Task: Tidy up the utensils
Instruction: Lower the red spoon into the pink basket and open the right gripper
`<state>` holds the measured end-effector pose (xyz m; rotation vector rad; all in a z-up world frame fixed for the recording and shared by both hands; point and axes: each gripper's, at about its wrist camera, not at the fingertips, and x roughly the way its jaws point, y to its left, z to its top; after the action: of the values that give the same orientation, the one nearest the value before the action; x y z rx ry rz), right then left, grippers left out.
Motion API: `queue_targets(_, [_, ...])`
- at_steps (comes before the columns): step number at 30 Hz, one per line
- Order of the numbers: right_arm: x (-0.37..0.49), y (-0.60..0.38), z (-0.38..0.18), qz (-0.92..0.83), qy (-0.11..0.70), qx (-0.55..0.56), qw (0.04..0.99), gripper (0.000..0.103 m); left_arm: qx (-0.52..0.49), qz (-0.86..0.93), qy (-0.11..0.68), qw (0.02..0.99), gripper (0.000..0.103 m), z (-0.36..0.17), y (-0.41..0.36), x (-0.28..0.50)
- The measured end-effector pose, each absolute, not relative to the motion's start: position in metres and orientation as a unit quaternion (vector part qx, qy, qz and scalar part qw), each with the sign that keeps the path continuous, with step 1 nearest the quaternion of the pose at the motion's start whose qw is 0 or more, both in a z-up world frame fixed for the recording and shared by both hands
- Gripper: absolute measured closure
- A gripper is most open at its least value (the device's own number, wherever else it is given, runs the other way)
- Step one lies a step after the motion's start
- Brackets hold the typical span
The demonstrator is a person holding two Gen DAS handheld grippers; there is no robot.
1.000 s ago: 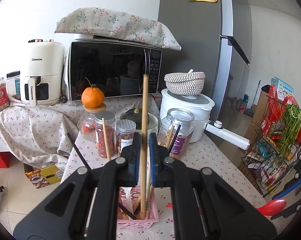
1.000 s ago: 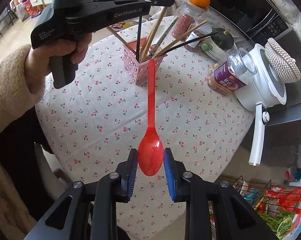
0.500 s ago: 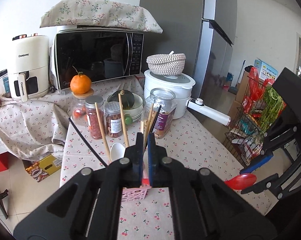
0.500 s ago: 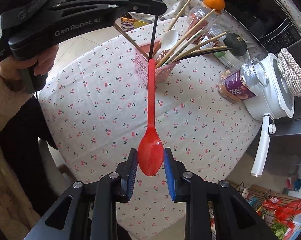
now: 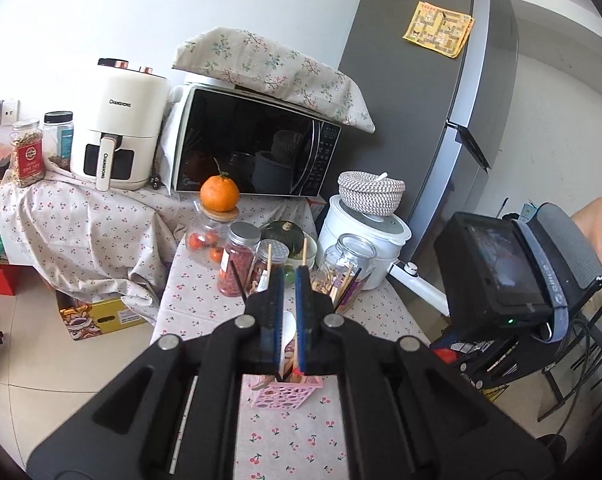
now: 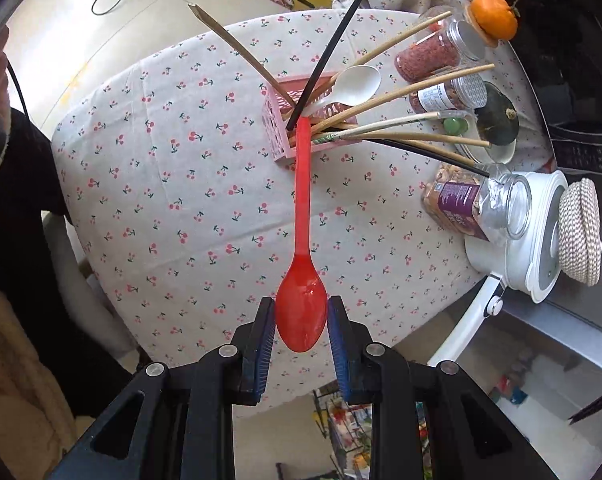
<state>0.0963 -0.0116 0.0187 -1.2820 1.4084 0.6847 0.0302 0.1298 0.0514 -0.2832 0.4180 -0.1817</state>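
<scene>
Nearest in the right wrist view, the right gripper (image 6: 301,326) has its fingers clamped on the bowl of the red spoon (image 6: 302,240), one pad against each edge. The handle runs away from the camera, and its far tip sits at the near rim of the pink basket (image 6: 275,136), among the chopsticks (image 6: 413,90) and the white spoon (image 6: 351,86) already standing there. The spoon looks like thin, light, fairly stiff plastic with a glossy, probably slippery bowl; held by the rounded bowl it could pivot or slide, so the flat handle near the neck would likely be a steadier hold.

In the left wrist view, the left gripper (image 5: 288,312) hovers above the basket (image 5: 287,394) with its fingers a narrow gap apart and nothing between them. The basket stands mid-desk (image 6: 205,200) on the cherry cloth. Beyond it are jars (image 5: 243,258), a rice cooker (image 5: 365,232) at far right and a microwave (image 5: 257,144) behind.
</scene>
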Motion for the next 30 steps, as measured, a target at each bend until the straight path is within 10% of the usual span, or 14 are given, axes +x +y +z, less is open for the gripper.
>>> queue_targets(25, [0.152,0.079,-0.025,0.265,0.565,-0.69,0.366,0.076,-0.202,-0.037,0.262,0.943,0.098,0.017,0.194,0.042])
queue_targets(30, [0.16,0.088,-0.011,0.268,0.553,-0.671,0.414,0.057,-0.198,-0.032,0.269,0.942,0.098,0.014,0.193,0.045])
